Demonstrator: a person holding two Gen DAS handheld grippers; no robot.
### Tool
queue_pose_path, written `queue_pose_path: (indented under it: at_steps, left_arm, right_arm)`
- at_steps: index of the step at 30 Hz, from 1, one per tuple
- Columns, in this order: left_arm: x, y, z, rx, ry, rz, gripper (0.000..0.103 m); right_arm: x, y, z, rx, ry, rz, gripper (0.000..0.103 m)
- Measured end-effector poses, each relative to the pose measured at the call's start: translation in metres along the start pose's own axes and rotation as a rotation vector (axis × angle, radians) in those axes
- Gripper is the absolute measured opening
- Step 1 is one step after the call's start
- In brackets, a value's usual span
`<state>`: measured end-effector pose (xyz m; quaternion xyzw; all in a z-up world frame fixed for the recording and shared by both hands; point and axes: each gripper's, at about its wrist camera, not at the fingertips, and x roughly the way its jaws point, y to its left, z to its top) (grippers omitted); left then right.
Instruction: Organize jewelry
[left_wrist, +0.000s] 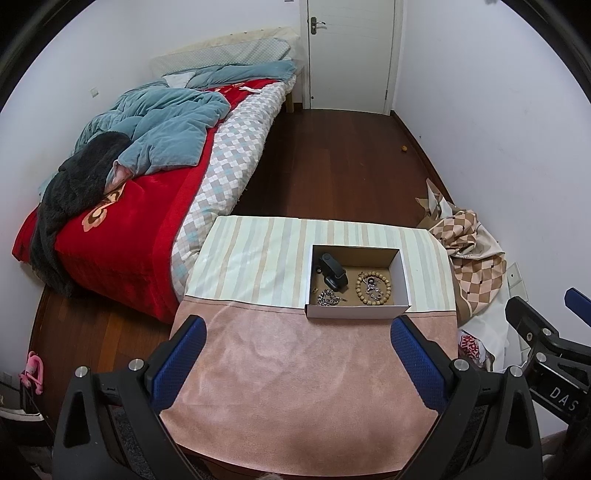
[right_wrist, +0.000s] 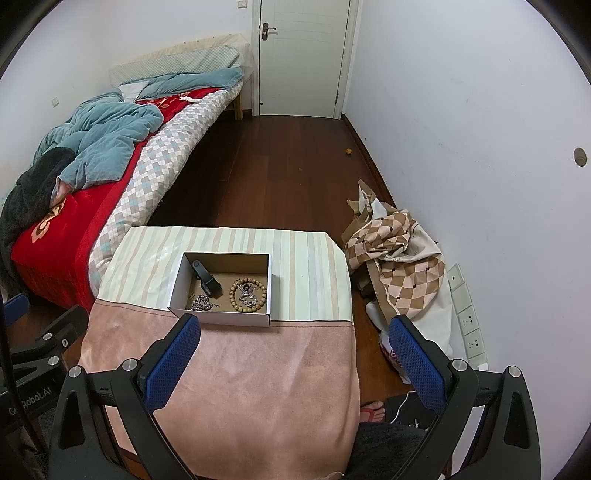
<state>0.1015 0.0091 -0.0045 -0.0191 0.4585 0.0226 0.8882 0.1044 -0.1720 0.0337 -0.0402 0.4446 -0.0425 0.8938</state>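
Both the left gripper (left_wrist: 297, 358) and the right gripper (right_wrist: 293, 356) are held wide and empty over the surface (left_wrist: 295, 369), where a beaded bracelet (left_wrist: 373, 288) and chain (left_wrist: 328, 297) are kept inside the open box (left_wrist: 356, 311).

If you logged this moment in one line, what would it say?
left gripper: open, empty | right gripper: open, empty | box: holds bead bracelet, chain, black watch
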Motion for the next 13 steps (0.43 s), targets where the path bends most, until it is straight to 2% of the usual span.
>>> queue_pose_path:
  at_steps: [13]
  left_arm:
    - [-0.0011,-0.0018,0.0022,-0.002,-0.004,-0.002,0.102]
  right_arm:
    - [-0.001,-0.0014,-0.0004,0.001,0.0,0.002,0.103]
